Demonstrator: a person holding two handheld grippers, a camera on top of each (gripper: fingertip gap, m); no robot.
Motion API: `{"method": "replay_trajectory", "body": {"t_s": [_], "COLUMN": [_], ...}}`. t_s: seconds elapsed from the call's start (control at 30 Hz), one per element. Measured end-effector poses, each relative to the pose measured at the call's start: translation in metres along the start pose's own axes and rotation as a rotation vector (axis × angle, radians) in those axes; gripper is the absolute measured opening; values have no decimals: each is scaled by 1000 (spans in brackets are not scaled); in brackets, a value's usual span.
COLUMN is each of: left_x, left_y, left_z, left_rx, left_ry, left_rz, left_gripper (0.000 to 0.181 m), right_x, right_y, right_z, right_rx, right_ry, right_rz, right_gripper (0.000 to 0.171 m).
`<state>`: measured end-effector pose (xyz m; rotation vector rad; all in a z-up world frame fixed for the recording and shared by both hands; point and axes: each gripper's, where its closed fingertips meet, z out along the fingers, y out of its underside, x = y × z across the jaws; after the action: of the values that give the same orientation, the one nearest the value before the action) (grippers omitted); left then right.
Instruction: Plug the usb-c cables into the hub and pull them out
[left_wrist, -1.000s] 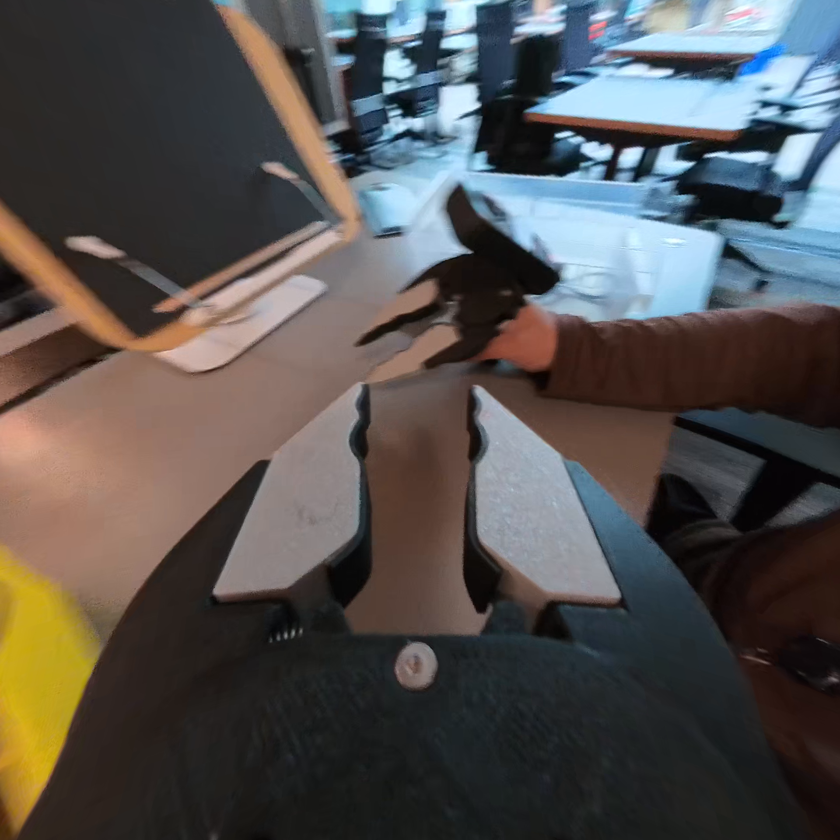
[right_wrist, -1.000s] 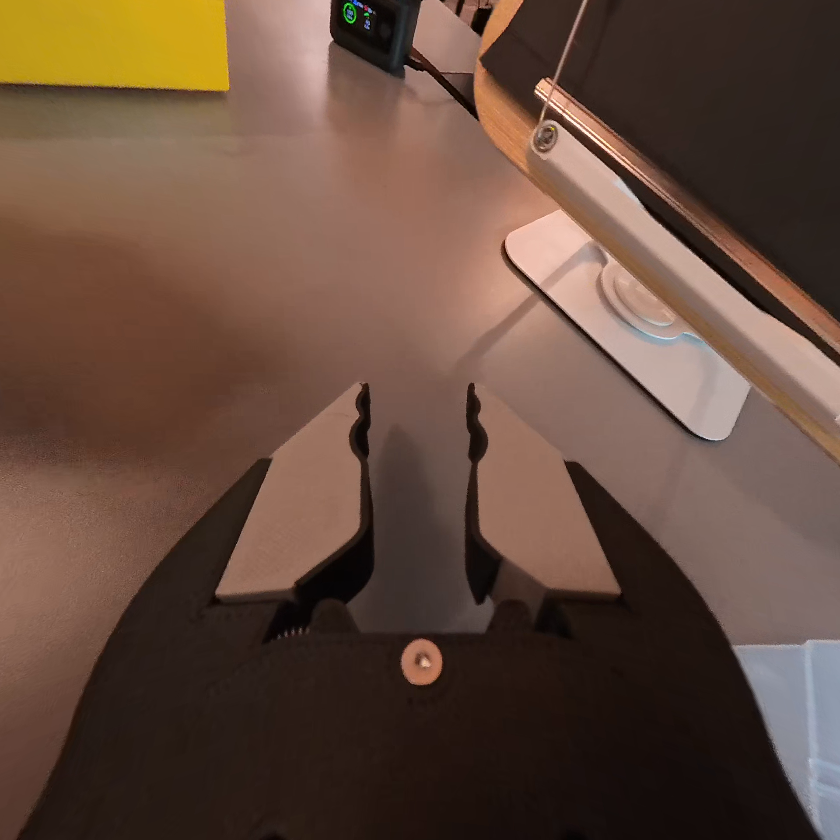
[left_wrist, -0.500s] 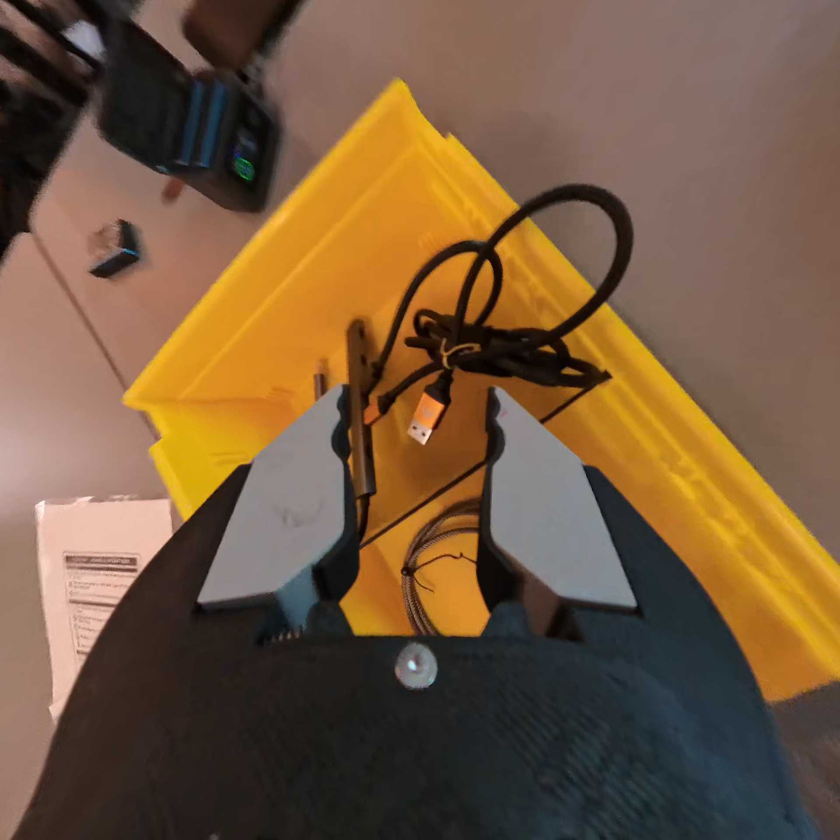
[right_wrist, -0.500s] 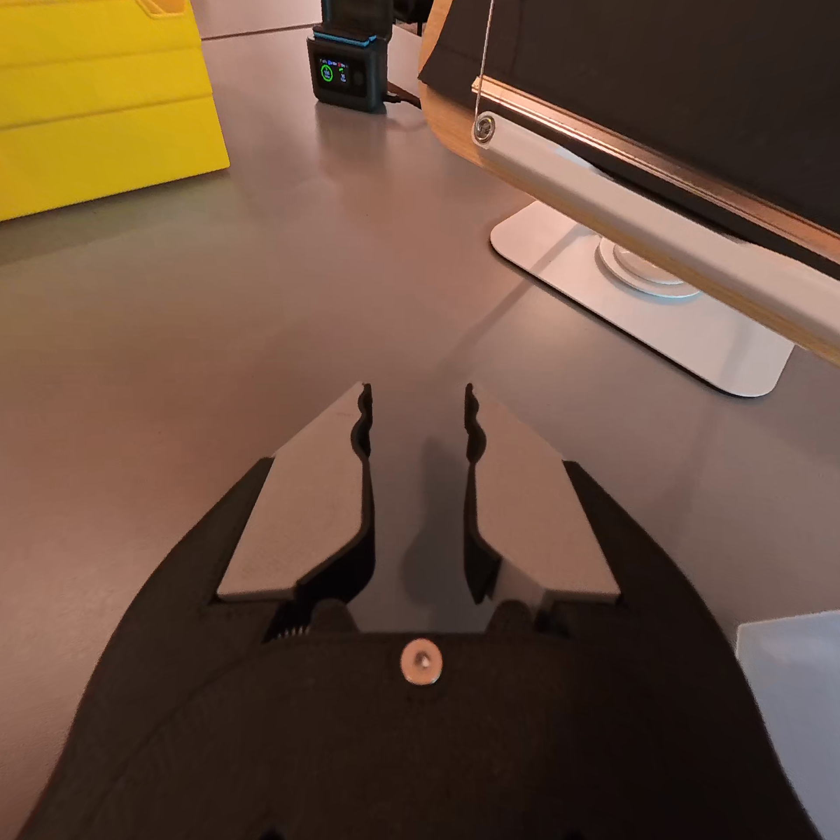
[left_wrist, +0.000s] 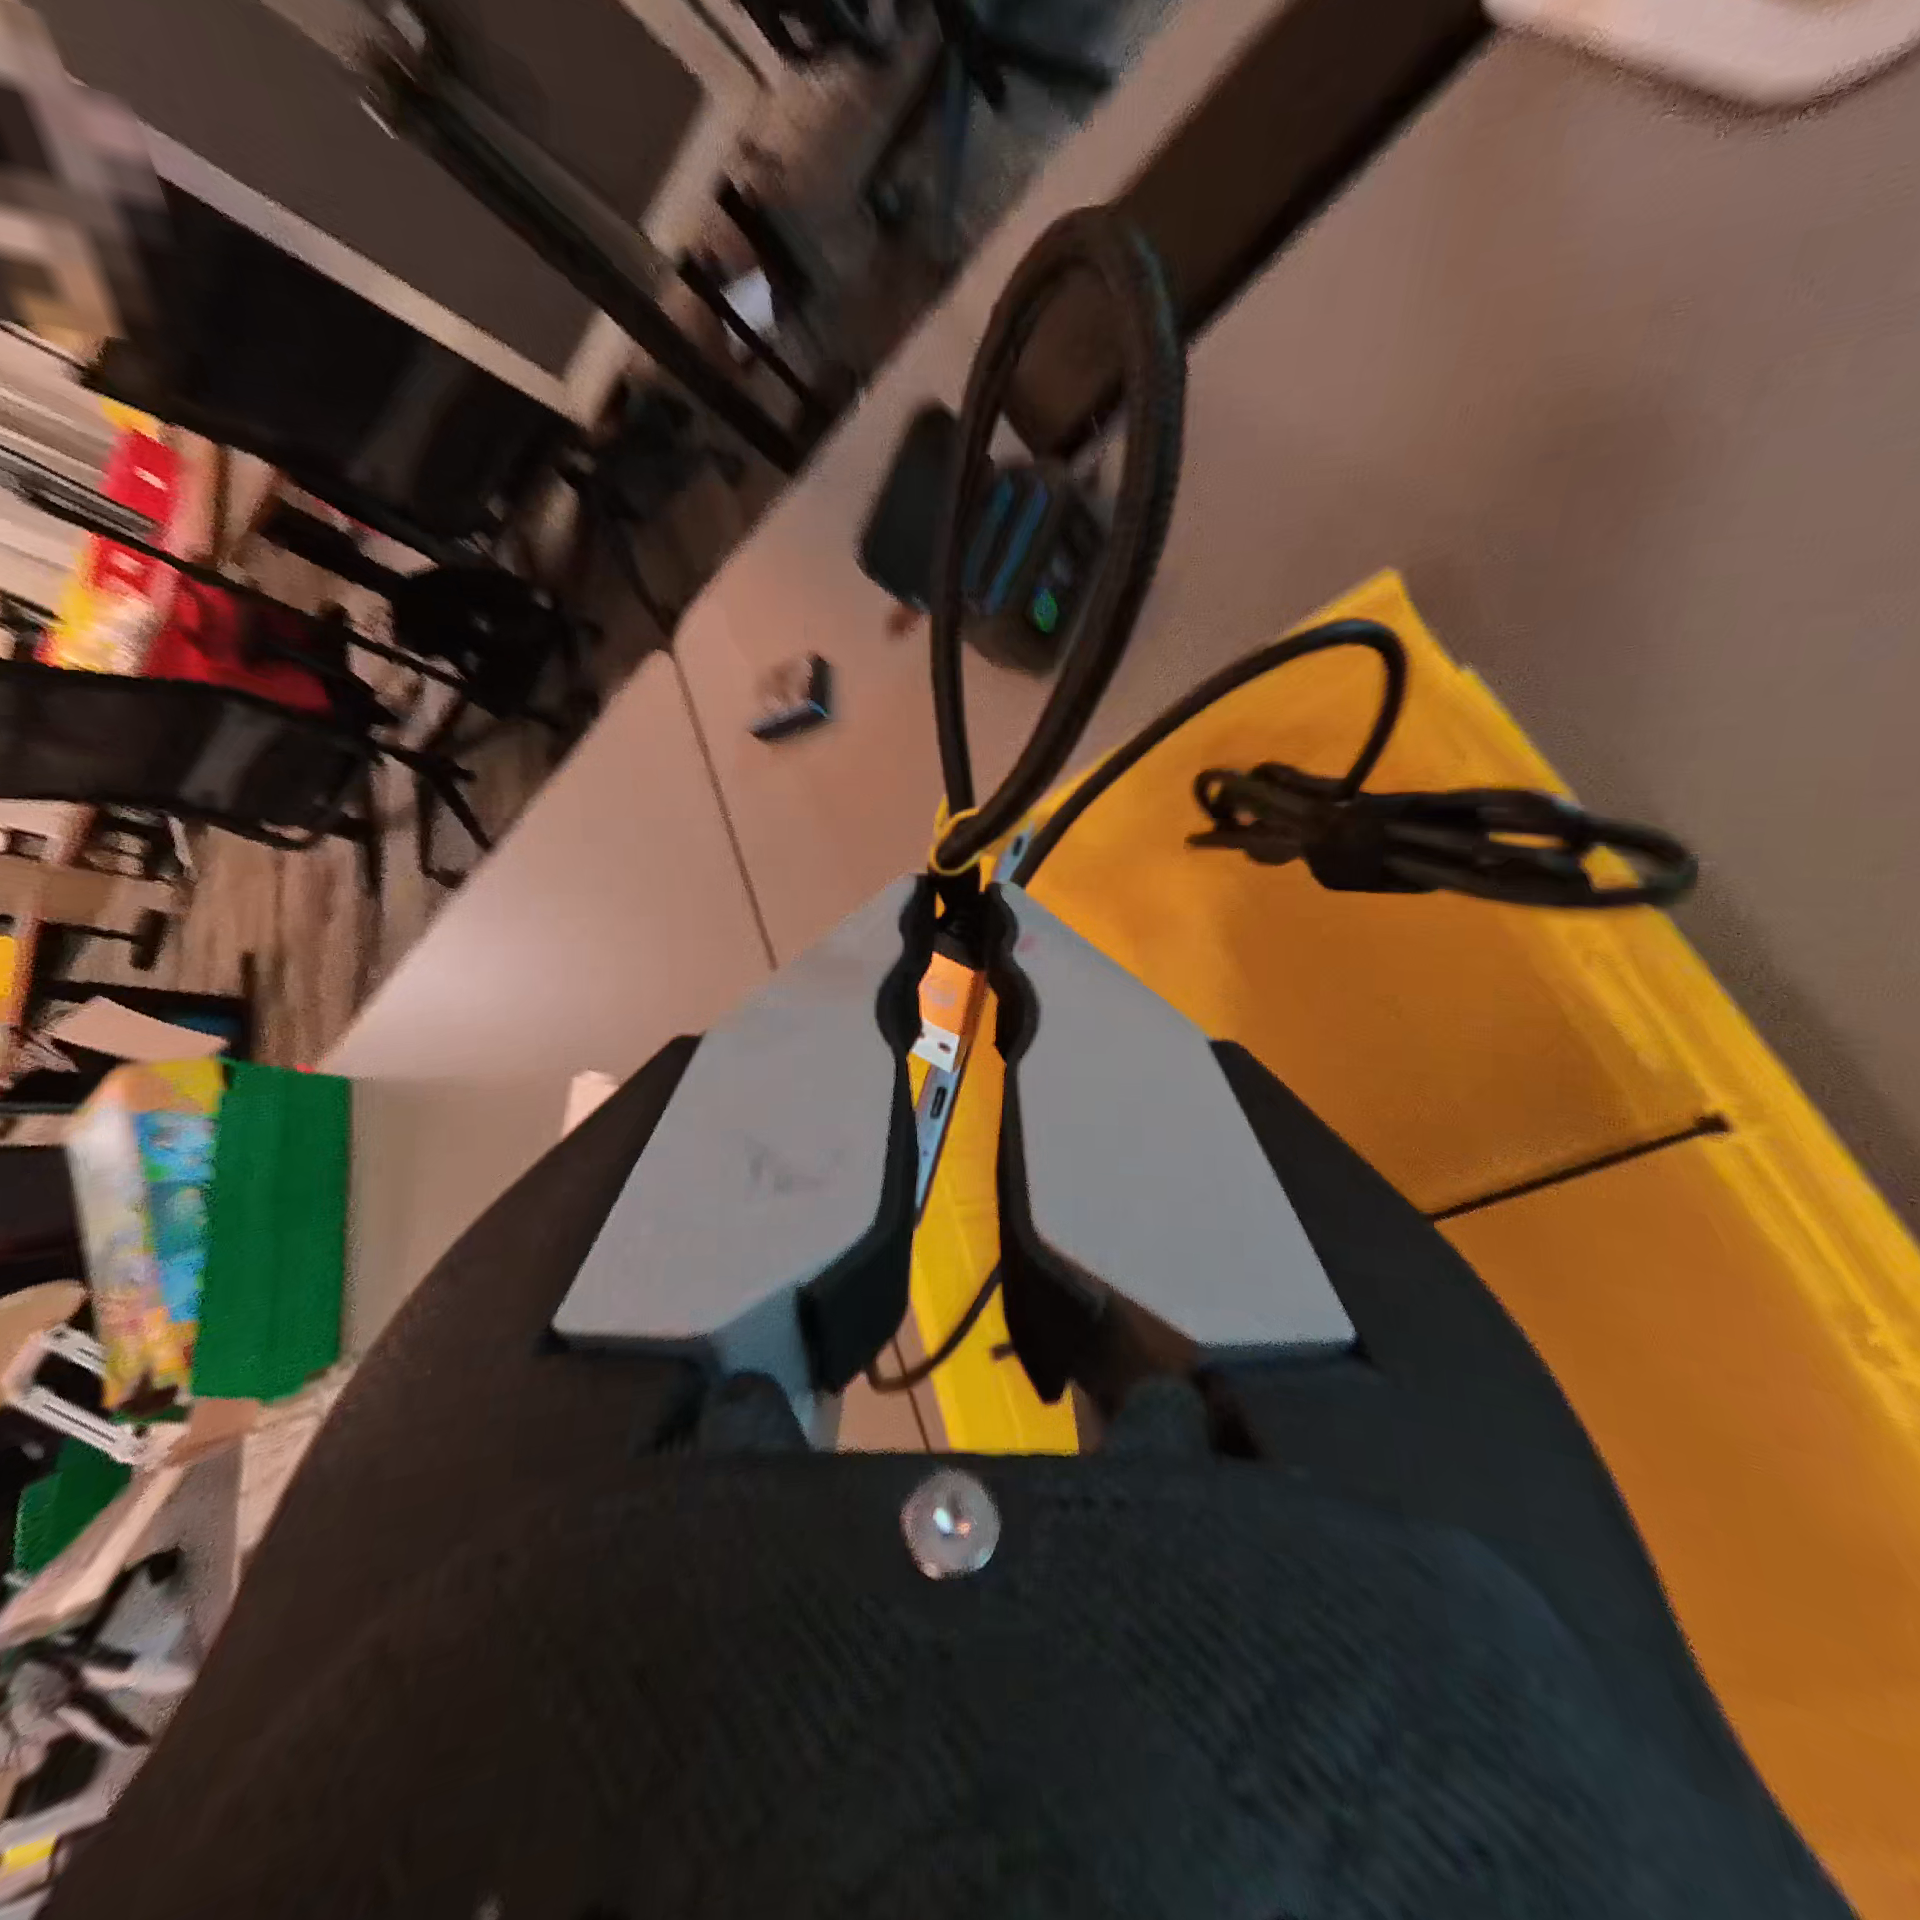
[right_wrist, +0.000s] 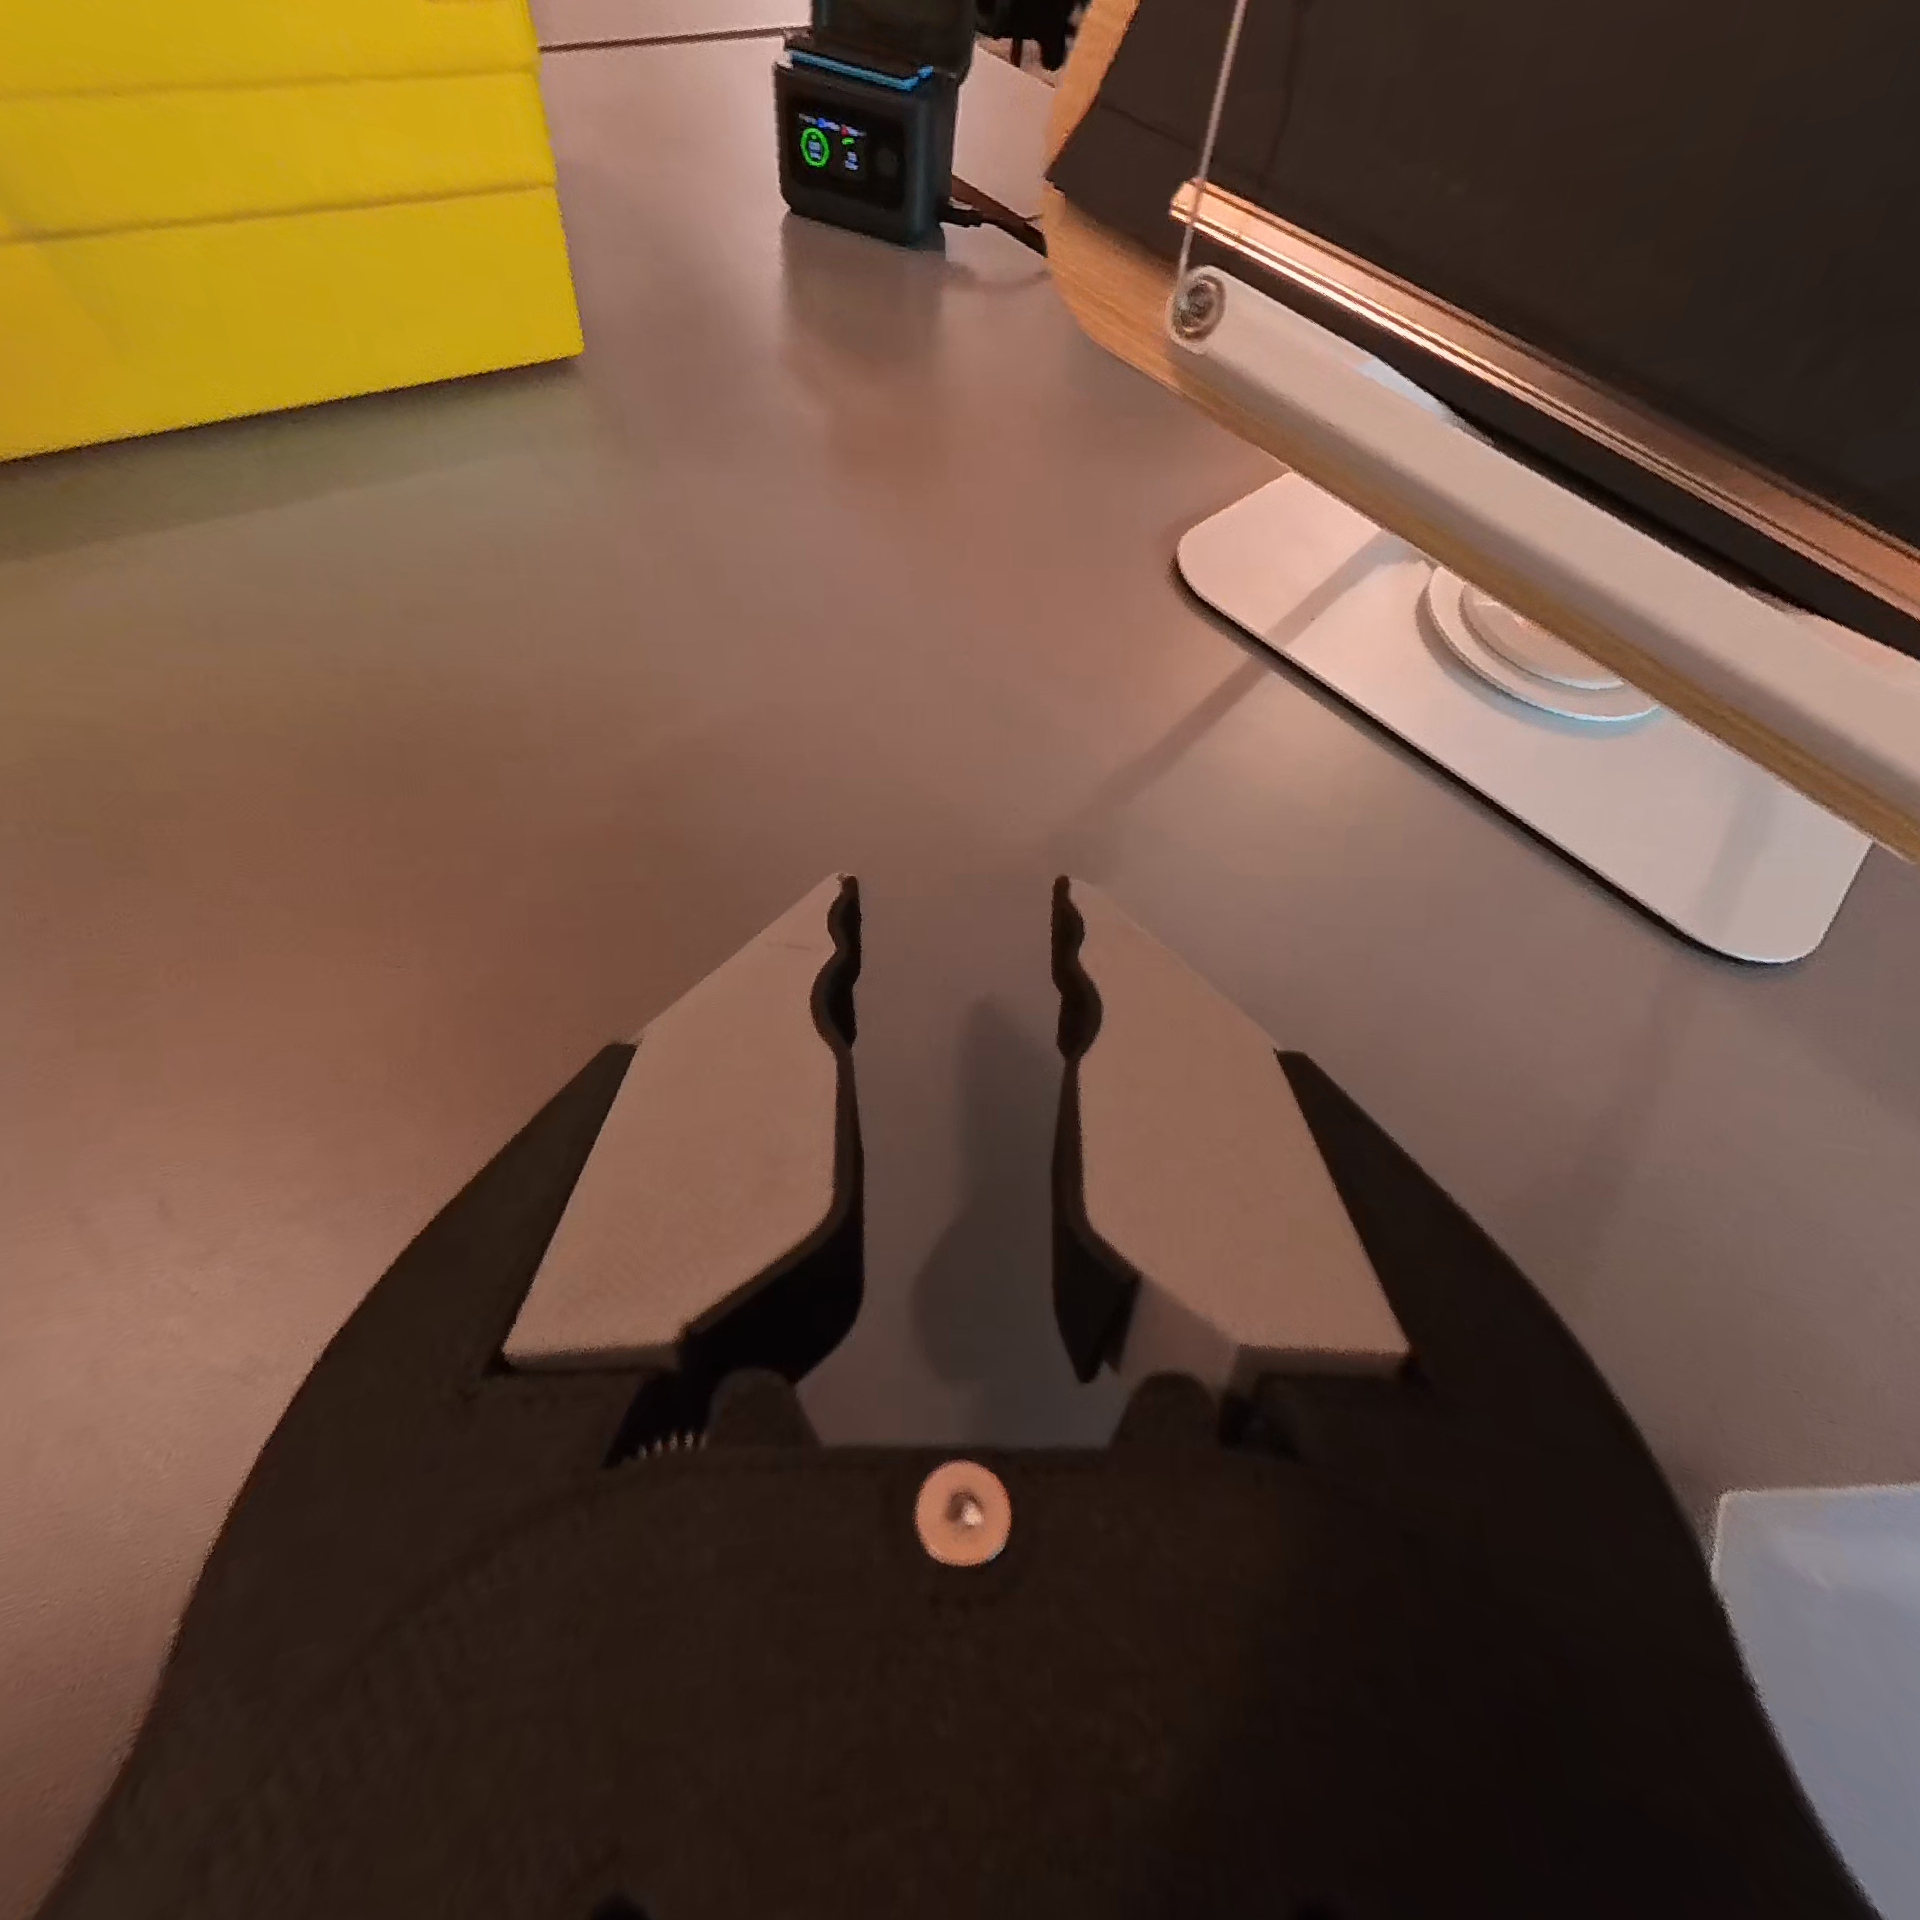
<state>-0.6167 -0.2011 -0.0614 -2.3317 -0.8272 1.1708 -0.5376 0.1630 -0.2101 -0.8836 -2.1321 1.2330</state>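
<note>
Orange plug (left_wrist: 948, 1006) sat pinched between your left gripper (left_wrist: 954, 914) tips, lifted over the yellow bin (left_wrist: 1455, 1091). Its black cable (left_wrist: 1060, 499) looped up ahead of the tips, tied with a yellow band (left_wrist: 954, 840) just past them. A second black bundle (left_wrist: 1455, 831) lay at the bin's far rim, joined by a thin lead (left_wrist: 1247, 707) arcing back toward the tips. A slim grey piece with a slot, likely the hub (left_wrist: 935, 1117), showed in the gap under the plug; whether it hung from the cable or lay in the bin, I could not tell.

Your right gripper (right_wrist: 954, 894) was empty, jaws apart, low over the bare desk (right_wrist: 520, 727), well away from the bin (right_wrist: 260, 208); a monitor stand (right_wrist: 1558, 748) and small charger (right_wrist: 852, 156) stood beyond.

My read: you were fetching, nothing plugged yet. The grip looked shallow and near the tips, so you needed a steady squeeze and a slow lift clear of the rim. The linked bundle probably dragged along; you should have let it follow without jerking. You wanted the plug set on open desk by the right gripper, which then could pin the hub.
</note>
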Motion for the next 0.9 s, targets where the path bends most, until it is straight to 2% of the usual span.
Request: {"method": "replay_trajectory", "body": {"t_s": [0.03,0.13,0.27,0.37,0.57,0.7,0.77,0.8,0.87,0.9], "left_x": [-5,-4,27,66,173,243,273,285,300,303], "left_y": [-13,-54,-103,-135,-183,-198,-201,-202,-205,-208], "left_z": [-14,-54,-92,-113,-159,-173,-170,-166,-157,-153], "left_rx": [44,179,315,406,609,715,737,744,763,783], "left_ry": [-20,-1,115,242,629,856,954,985,1034,1061], "left_rz": [0,2,22,38,36,51,42,33,0,-32], "left_gripper": [6,6,6,7,7,7,7,7,7,7], "right_x": [-2,-14,-37,-50,-68,-75,-77,-80,-88,-87], "right_y": [-1,-5,-18,-32,-71,-87,-91,-91,-82,-78], "right_z": [1,0,-9,-20,-61,-87,-95,-99,-101,-99], "right_rx": [-1,19,90,157,384,514,550,564,546,524], "right_ry": [-6,-41,-143,-228,-402,-470,-463,-464,-469,-444], "right_rz": [-9,-46,-72,-67,-25,-39,-76,-116,-232,-272], "right_gripper": [33,36,45,61,94,85,73,59,15,5]}}
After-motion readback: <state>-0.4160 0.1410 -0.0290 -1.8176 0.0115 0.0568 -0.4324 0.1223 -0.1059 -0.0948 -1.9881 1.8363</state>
